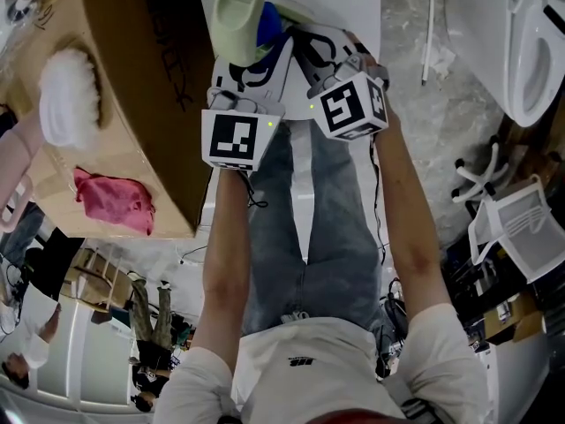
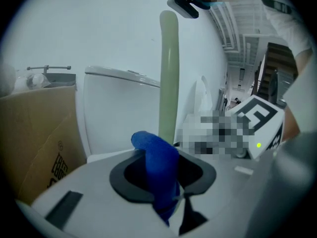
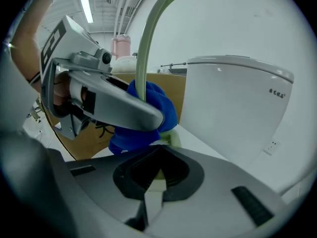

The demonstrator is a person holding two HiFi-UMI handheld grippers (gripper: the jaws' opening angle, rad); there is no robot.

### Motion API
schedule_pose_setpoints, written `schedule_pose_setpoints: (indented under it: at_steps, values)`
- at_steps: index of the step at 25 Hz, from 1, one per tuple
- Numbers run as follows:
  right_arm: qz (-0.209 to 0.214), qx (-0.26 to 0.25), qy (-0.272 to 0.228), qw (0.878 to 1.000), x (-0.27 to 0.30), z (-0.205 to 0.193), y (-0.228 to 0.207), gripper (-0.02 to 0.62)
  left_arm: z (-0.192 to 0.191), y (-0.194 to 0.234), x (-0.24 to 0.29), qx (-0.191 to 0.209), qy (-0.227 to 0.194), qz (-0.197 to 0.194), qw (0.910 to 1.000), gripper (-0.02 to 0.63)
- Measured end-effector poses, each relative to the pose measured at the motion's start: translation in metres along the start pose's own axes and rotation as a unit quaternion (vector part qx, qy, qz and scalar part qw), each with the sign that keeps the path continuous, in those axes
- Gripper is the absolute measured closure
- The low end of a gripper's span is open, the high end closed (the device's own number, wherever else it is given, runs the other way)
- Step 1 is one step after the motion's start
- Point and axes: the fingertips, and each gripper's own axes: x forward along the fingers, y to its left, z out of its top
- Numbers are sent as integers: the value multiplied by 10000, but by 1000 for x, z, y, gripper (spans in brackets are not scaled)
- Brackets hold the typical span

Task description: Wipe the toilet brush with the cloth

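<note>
Gripped brush end (image 3: 158, 178): right gripper view

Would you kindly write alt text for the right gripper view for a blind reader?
The right gripper grips a pale green toilet brush handle, while the left gripper holds a blue cloth against it. A white toilet cistern stands behind.

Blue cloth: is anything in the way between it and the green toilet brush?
No, nothing visible. The blue cloth, pinched in the left gripper, already wraps against the handle of the pale green plastic toilet brush, which the right gripper holds.
</note>
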Motion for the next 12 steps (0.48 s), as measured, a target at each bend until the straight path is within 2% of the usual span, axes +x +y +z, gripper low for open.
schedule_pose_setpoints:
  at_steps: [5, 12]
  values:
    - [-13, -47, 132, 9999, 1, -2, 0, 601, 26, -1, -8, -21, -196, 6, 9998, 488]
    - [-65, -46, 213, 9997, 3, -1, 1, 601, 81, -3, -29, 131, -479, -31, 9988, 492]
